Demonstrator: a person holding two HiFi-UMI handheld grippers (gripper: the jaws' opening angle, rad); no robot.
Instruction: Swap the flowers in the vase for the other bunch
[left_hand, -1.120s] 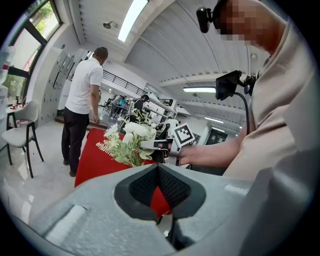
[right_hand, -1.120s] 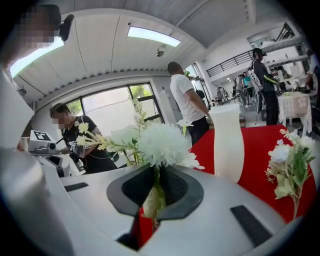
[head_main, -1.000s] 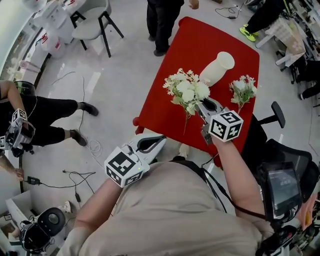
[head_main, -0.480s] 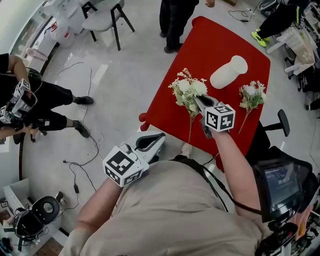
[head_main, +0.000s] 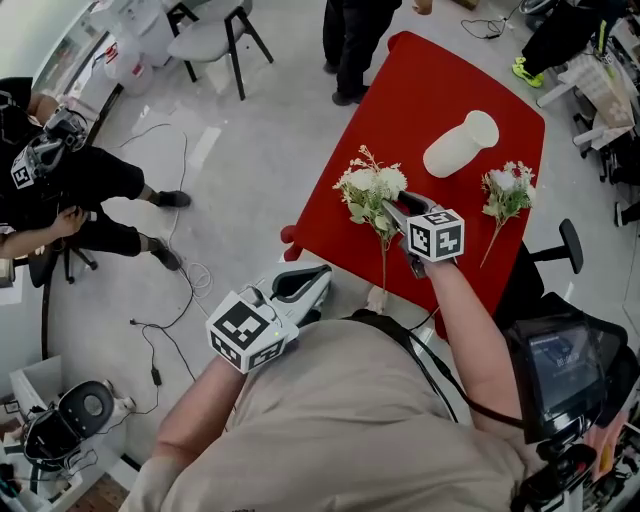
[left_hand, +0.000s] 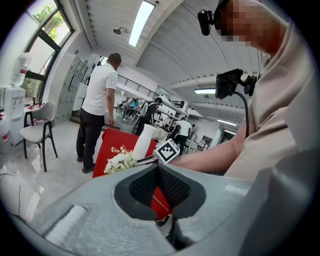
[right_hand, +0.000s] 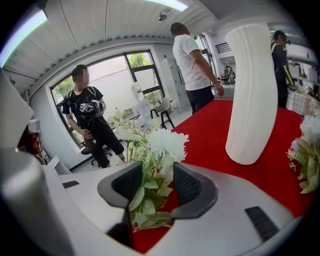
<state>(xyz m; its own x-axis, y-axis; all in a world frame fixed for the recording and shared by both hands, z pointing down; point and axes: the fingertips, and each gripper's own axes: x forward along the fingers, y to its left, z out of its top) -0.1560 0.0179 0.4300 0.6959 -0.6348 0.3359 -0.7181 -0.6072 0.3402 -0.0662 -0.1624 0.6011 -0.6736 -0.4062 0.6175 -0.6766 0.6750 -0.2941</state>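
In the head view, the vase (head_main: 460, 145) stands empty on the red table (head_main: 420, 80), so the old flowers are already out. That old bunch (head_main: 370, 188) seems to rest on the table at the right gripper (head_main: 393, 206). The other bunch (head_main: 508, 190) lies to the right of the vase, untouched. The left gripper (head_main: 300, 285) waits off the table.

In the left gripper view, its jaws are pressed together, empty.

In the right gripper view, the jaws are opening, with leaves and stems loose between them. Still left, I'd say: fetch the other bunch and stand it in the vase.
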